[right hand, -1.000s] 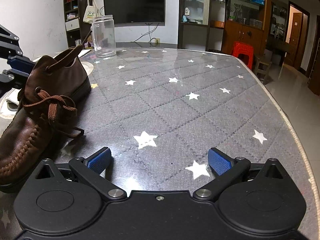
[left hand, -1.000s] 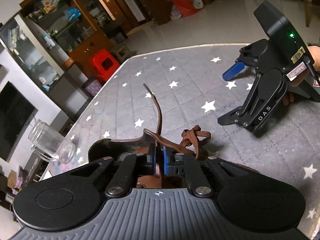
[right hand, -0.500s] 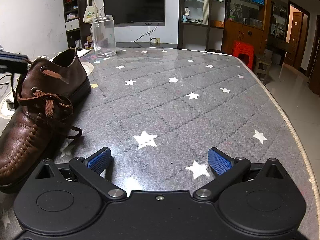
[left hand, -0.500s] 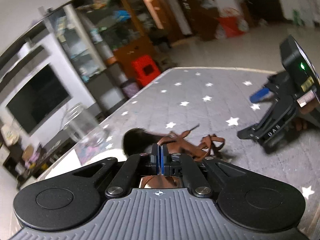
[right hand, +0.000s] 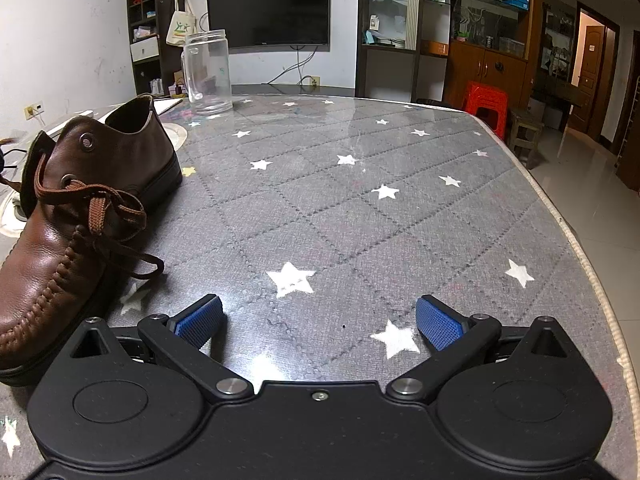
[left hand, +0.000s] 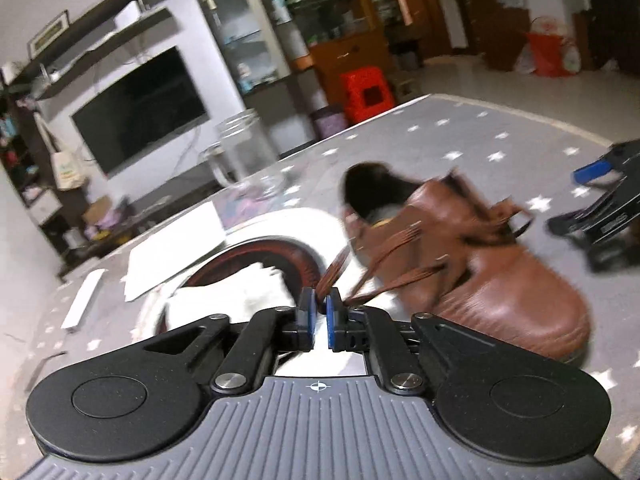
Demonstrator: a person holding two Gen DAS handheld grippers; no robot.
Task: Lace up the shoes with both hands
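Loads of open worktop (right hand: 360,208) ahead of the right gripper (right hand: 320,320). Blocking the left side: the shoe (right hand: 72,216) and its loose lace (right hand: 120,216); a glass jar (right hand: 208,72) stands near the far edge.

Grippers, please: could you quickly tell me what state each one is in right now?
Left gripper: closed on the brown shoelace.
Right gripper: open, holding nothing, over the table.

Left of the right hand-held gripper (right hand: 318,320), the shoe (right hand: 52,248) is glossy brown leather with a woven cloth lace (right hand: 98,208); the bench (right hand: 360,208) is shiny over quilted fabric.
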